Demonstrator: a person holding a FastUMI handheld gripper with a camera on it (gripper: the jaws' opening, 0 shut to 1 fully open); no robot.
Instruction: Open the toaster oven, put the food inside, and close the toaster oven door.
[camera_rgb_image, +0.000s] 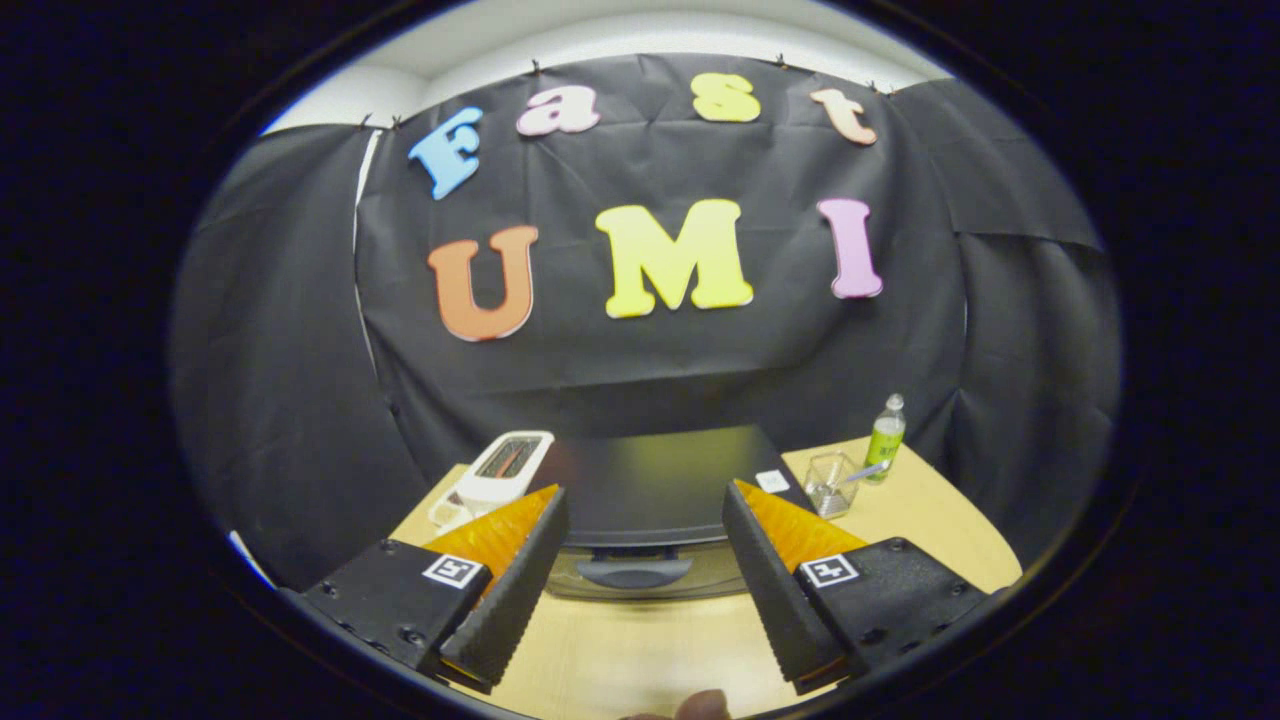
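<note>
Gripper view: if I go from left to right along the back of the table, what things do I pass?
White toaster → black toaster oven → clear glass holder → green bottle. The open gripper sits nearer, its fingers either side of the oven's door handle, touching nothing.

Claw (645, 580) camera looks down at oven (655, 490).

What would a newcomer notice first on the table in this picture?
First comes the black toaster oven, which stands on the wooden table just ahead of the open gripper, its door handle between the fingers. To its left stands a white toaster. To its right are a clear glass and a green bottle.
</note>
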